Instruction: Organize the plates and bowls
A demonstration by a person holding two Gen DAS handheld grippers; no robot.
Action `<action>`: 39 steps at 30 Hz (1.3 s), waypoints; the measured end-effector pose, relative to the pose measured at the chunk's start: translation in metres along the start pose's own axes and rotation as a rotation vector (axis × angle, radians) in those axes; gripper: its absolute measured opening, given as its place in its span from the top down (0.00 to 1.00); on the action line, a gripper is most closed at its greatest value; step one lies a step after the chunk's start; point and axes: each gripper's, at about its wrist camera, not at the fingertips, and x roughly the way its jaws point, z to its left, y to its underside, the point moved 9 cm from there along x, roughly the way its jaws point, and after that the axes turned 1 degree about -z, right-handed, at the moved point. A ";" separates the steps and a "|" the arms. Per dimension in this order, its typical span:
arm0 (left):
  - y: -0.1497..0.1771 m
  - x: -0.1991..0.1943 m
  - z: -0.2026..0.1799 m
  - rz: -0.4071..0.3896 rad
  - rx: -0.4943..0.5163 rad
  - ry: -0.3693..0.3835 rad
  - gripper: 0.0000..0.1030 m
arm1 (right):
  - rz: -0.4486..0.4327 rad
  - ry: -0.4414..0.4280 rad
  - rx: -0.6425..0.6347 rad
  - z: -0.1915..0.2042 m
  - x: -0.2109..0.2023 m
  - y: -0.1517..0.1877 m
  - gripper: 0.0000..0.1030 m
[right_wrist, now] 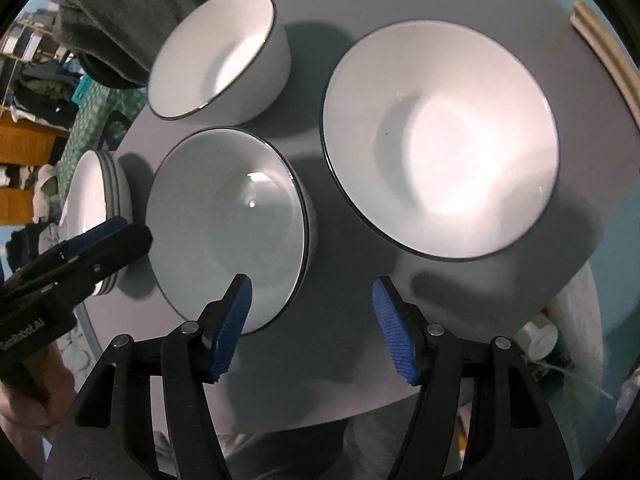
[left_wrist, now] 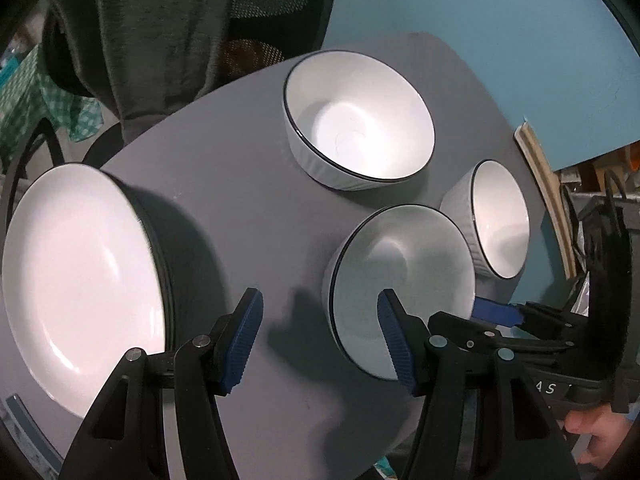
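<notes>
Three white bowls with dark rims stand on a grey mat (left_wrist: 248, 208). The nearest, shaded bowl (left_wrist: 400, 276) (right_wrist: 228, 232) lies just under both grippers. A second bowl (left_wrist: 360, 120) (right_wrist: 216, 52) is farther back, and a third bowl (left_wrist: 500, 220) (right_wrist: 440, 140) sits to the right. A stack of white plates (left_wrist: 80, 280) (right_wrist: 96, 208) rests at the mat's left. My left gripper (left_wrist: 320, 340) (right_wrist: 120, 236) is open and empty, hanging between the plates and the near bowl. Over that bowl's right rim my right gripper (right_wrist: 312, 332) (left_wrist: 500, 314) is open, holding nothing.
The mat lies on a blue table (left_wrist: 480, 32). A wooden strip (left_wrist: 540, 184) (right_wrist: 608, 52) runs along the mat's right edge. A chair draped with a dark garment (left_wrist: 160, 40) stands behind the table. A person's hand (left_wrist: 600, 428) holds the right gripper.
</notes>
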 end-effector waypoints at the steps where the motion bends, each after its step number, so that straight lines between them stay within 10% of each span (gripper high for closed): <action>1: -0.001 0.004 0.000 0.005 0.005 -0.006 0.41 | 0.002 0.000 0.003 -0.002 0.001 -0.001 0.38; 10: -0.009 0.027 -0.003 0.041 0.020 -0.015 0.41 | 0.016 0.011 0.005 -0.011 0.004 -0.005 0.53; 25: -0.007 0.046 -0.001 0.111 -0.018 -0.011 0.89 | 0.013 0.036 -0.019 -0.020 0.000 -0.005 0.85; 39: 0.016 0.037 -0.008 0.106 -0.025 -0.055 0.91 | 0.022 0.081 -0.169 -0.027 -0.013 0.007 0.89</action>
